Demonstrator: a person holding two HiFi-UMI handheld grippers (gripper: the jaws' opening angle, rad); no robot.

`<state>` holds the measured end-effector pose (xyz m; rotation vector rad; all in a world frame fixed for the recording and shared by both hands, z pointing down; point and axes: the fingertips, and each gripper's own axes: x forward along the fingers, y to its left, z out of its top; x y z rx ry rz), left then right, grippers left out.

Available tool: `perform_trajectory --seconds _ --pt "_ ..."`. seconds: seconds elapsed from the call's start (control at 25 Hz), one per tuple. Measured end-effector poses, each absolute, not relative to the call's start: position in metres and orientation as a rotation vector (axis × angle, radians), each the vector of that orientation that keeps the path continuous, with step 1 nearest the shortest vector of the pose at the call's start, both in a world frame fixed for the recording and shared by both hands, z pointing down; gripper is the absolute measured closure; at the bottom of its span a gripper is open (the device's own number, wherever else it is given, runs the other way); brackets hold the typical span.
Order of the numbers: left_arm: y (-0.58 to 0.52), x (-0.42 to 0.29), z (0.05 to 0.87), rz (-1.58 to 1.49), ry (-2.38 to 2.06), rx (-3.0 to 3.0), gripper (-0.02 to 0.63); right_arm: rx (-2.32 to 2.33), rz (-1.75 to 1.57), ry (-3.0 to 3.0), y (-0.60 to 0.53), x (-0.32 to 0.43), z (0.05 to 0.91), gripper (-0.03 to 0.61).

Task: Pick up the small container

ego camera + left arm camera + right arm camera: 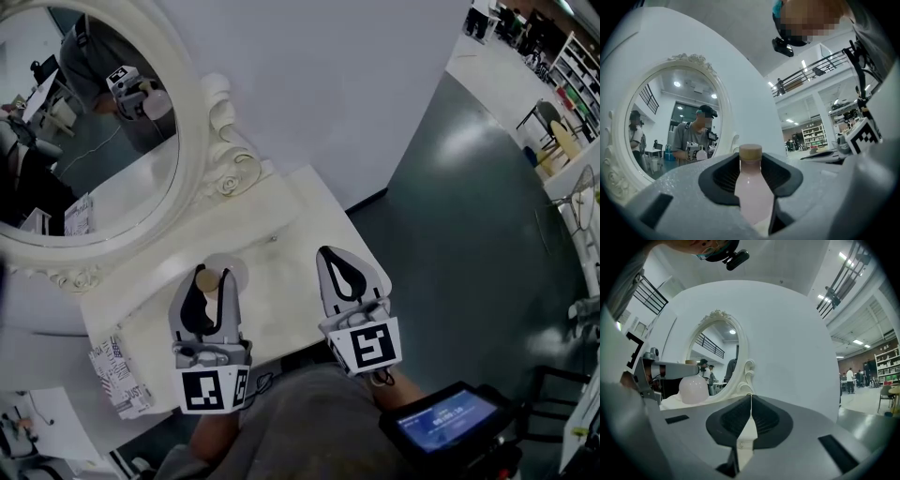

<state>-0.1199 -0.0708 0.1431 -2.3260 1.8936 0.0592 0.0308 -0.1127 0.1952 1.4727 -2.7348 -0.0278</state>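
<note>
Pink in its body and closed with a tan cap (750, 152), the small container (752, 192) is sitting between the left tongs (208, 286), which are pinching it on both sides, just under the cap. So the grasp is already made and the step in hand is the lift itself. The container is over the middle of the white table (281, 216), in front of the mirror (192, 141) that is standing along the back edge. Whether its bottom is already free of the table or is resting on it, no view is showing clearly.

The right tongs (750, 397) are pressed together with nothing in them, and they are hovering beside the left ones, nearer to the right edge of the table.

The next move is probably calling for a straight rise with the same firm pinch, because the body looks smooth and rounded and could be slipping downward if the hold is loosened.

Around it, little is standing in the way. The carved mirror frame is close behind, so a swing toward the back edge could be striking it. A patterned box (120, 375) is lying at the left front corner, well apart from the container.
</note>
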Motion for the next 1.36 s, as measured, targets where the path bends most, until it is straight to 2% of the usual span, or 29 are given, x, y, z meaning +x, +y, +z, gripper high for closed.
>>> perform_trajectory --seconds 0.4,1.36 --pt "-0.071 -0.124 0.144 0.061 1.907 -2.323 0.466 1.466 -0.113 -2.739 -0.111 0.027 0.187 0.565" --pt "-0.089 -0.120 0.152 0.063 1.891 -2.364 0.466 1.474 -0.082 -2.720 -0.125 0.026 0.192 0.565"
